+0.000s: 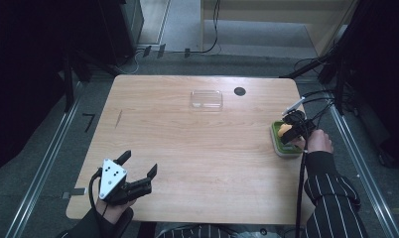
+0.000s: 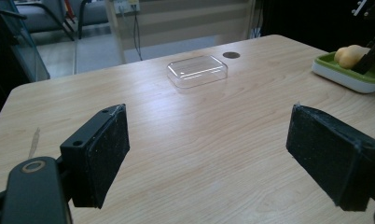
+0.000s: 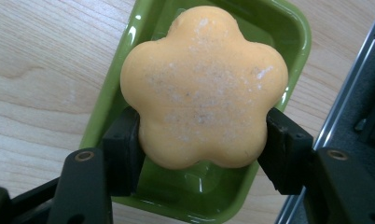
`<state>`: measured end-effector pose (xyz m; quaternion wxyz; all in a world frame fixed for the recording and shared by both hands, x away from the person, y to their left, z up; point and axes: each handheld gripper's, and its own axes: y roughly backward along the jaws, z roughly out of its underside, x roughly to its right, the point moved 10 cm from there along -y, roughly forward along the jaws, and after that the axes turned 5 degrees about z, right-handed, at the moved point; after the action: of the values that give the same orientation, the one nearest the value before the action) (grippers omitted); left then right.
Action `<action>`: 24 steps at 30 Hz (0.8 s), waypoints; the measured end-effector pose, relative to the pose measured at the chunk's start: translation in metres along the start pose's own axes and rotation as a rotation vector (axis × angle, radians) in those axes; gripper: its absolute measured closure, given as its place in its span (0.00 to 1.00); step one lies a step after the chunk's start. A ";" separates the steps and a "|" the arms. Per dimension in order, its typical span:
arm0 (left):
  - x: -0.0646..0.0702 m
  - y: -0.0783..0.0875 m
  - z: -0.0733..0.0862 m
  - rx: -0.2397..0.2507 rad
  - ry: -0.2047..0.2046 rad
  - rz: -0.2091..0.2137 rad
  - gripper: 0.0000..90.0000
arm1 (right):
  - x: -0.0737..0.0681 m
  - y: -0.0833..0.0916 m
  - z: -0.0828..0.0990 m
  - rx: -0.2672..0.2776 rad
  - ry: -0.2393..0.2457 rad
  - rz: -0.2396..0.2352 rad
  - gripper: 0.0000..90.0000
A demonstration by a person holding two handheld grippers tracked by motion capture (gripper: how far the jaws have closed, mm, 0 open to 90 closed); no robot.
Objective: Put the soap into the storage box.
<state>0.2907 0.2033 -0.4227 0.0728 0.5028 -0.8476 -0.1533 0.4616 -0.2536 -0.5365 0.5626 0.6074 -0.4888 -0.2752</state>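
- The right claw grips a flower-shaped orange soap, 1 jaw pressed against each side of it.
- The soap sits over a green tray, between the 2 jaws and low in the tray's hollow; whether it touches the tray floor I cannot tell.
- In the high view the tray lies at the desk's right edge, with the right claw over it and the soap showing as a yellow spot between the black jaws.
- The left claw is spread wide and holds nothing; it hovers at the near left corner of the desk, well apart from the tray.
- In the left gripper view the 2 pads stand far apart over bare wood, and the soap shows far off to the right in its tray.
- A clear lid lies flat near the far edge, just beside a dark round hole in the desk.
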 end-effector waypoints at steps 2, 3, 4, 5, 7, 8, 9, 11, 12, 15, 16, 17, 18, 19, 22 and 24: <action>0.000 0.000 0.000 -0.001 0.000 0.000 0.15 | 0.000 0.000 0.000 -0.003 0.000 0.004 0.44; 0.000 0.000 0.000 -0.001 0.001 0.000 0.15 | -0.001 -0.001 0.000 -0.004 -0.002 0.001 0.44; 0.000 0.000 0.000 -0.001 0.001 0.000 0.15 | -0.001 -0.001 0.000 -0.004 -0.002 0.001 0.44; 0.000 0.000 0.000 -0.001 0.001 0.000 0.15 | -0.001 -0.001 0.000 -0.009 -0.006 0.003 0.44; 0.000 0.000 0.000 -0.002 -0.001 0.001 0.15 | -0.001 -0.003 0.000 -0.020 -0.015 0.010 0.44; 0.000 0.000 0.000 -0.002 0.000 0.001 0.15 | -0.001 -0.004 0.000 -0.018 -0.017 0.009 0.44; -0.001 0.000 0.000 -0.003 -0.001 0.000 0.15 | -0.002 -0.005 0.000 -0.020 -0.016 0.007 0.44; 0.000 0.000 0.000 -0.002 0.000 0.001 0.15 | -0.002 -0.005 0.000 -0.028 -0.018 0.005 0.44; 0.000 0.000 0.000 -0.001 0.000 0.001 0.15 | -0.003 -0.005 0.000 -0.030 -0.021 0.007 0.44; 0.000 0.000 0.000 -0.001 -0.001 0.001 0.15 | -0.003 -0.006 0.001 -0.034 -0.030 0.009 0.44; 0.000 0.000 0.000 -0.001 0.000 0.001 0.15 | -0.003 -0.006 0.001 -0.031 -0.030 0.009 0.44; 0.000 0.000 0.000 -0.001 -0.001 0.001 0.15 | -0.003 -0.006 0.001 -0.033 -0.032 0.009 0.44; 0.000 0.000 0.000 -0.001 0.000 0.001 0.15 | -0.003 -0.006 0.001 -0.034 -0.034 0.007 0.44; 0.000 0.000 0.000 0.000 0.000 0.001 0.15 | -0.003 -0.006 0.001 -0.037 -0.035 0.006 0.44; 0.000 0.000 0.000 -0.001 -0.001 0.001 0.15 | -0.003 -0.007 0.002 -0.042 -0.040 0.006 0.44; 0.000 0.001 0.000 -0.002 0.000 0.000 0.15 | -0.002 -0.008 0.002 -0.046 -0.038 0.011 0.44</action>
<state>0.2903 0.2040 -0.4226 0.0732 0.5026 -0.8475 -0.1541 0.4614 -0.2532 -0.5454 0.5683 0.5863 -0.4962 -0.2950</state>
